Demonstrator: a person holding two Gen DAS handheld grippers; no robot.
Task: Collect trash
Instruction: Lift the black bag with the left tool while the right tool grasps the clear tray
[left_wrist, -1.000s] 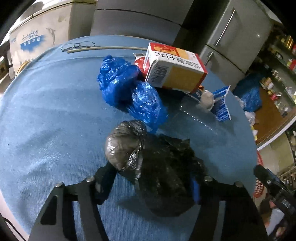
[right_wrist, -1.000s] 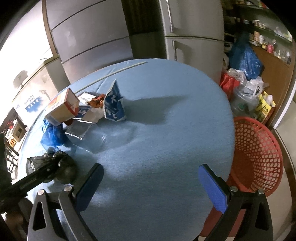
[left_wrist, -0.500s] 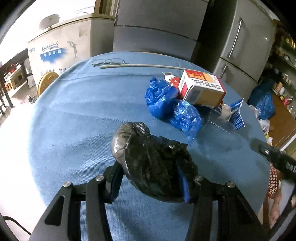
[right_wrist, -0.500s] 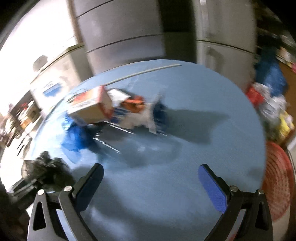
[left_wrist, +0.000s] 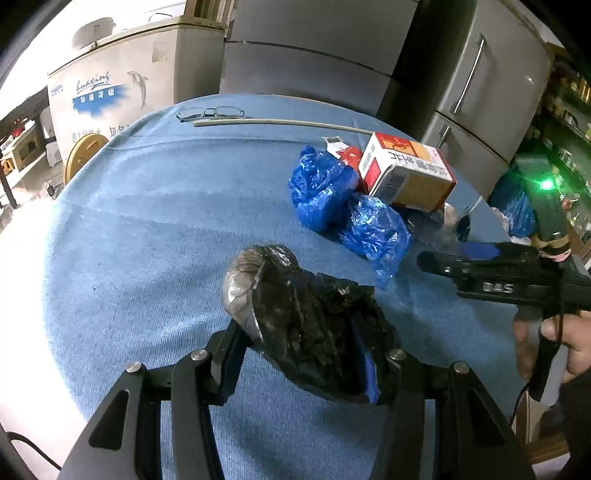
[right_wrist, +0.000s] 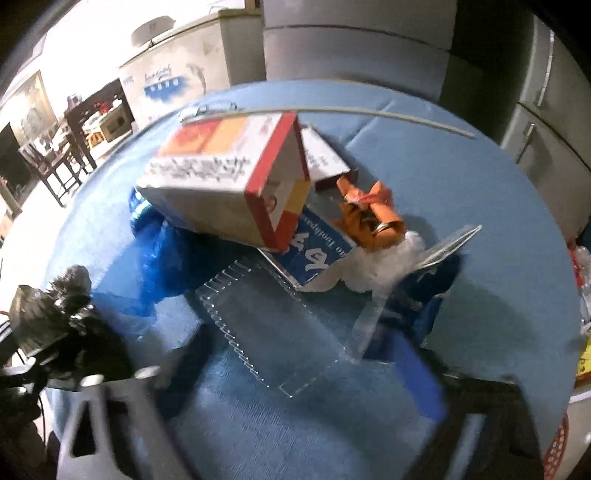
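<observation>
My left gripper now clamps the crumpled black plastic bag, which a second ago lay loose between its spread fingers, and holds it clear of the round blue tablecloth. My right gripper has swung from the bare cloth by the red basket to the trash pile, its fingers spread over the clear plastic tray; it now shows in the left view.
</observation>
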